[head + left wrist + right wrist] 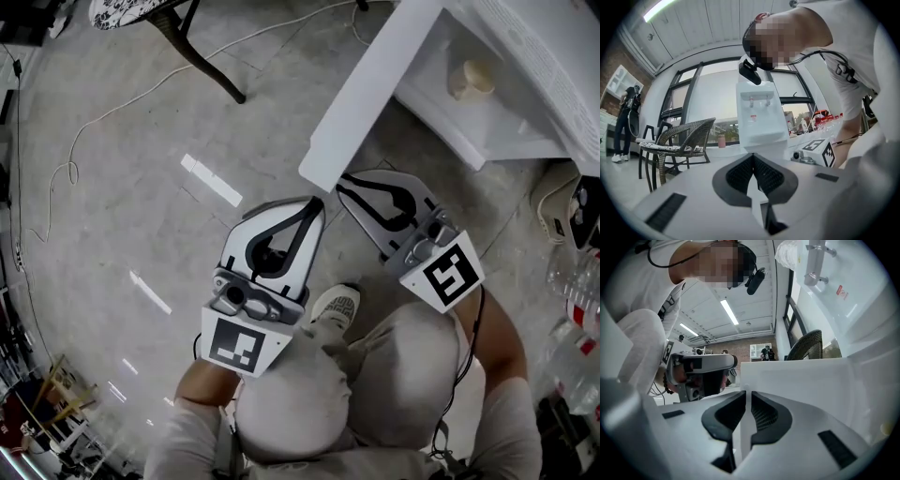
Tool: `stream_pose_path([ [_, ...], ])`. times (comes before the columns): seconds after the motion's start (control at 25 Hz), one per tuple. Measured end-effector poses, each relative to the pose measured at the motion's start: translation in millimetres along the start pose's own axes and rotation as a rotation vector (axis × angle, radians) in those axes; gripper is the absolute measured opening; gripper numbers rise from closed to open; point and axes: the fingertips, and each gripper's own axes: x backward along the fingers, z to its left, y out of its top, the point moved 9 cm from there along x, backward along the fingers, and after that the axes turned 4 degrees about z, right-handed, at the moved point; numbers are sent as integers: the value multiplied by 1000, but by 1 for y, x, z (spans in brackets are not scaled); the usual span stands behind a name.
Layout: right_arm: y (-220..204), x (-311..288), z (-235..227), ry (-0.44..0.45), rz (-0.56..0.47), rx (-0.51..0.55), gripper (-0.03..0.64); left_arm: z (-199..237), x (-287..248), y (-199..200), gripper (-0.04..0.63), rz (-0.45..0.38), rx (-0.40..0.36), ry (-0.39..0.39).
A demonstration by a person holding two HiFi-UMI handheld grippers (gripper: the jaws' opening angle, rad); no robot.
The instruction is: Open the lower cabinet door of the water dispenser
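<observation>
Down by the foot of the water dispenser (548,47), we see the lower cabinet door (375,89) swung wide, standing out from the cabinet over the grey floor (141,206). The compartment (427,56) behind it is exposed; a small beige object (472,80) sits inside, which we cannot identify.

Right hand-held gripper (342,180): points level at the door's inner face, close to its free edge. Its own view shows the pads drawn nearly together, with a thin slit left between them. They grasp nothing, so we note it as released. We cannot tell whether the tip touches the door.

Left hand-held gripper (317,202): just beside the right one, its tip near the door's free end. Its own view shows the pad tips meeting, clenched on nothing. Straight ahead of it stands the dispenser, with a wicker chair (679,140) off to the left.

A pale cable (122,103) trails across the floor, well apart from the door. The person crouches, one shoe (336,307) showing between the two grippers.
</observation>
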Motion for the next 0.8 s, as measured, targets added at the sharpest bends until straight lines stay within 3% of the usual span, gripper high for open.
stream_pose_path([
  [0.4, 3, -41, -5, -48, -7, -17, 34, 13, -6, -13, 2, 47, 32, 111],
  [0.8, 8, -61, -7, -74, -1, -46, 26, 24, -3, -15, 2, 39, 54, 135],
])
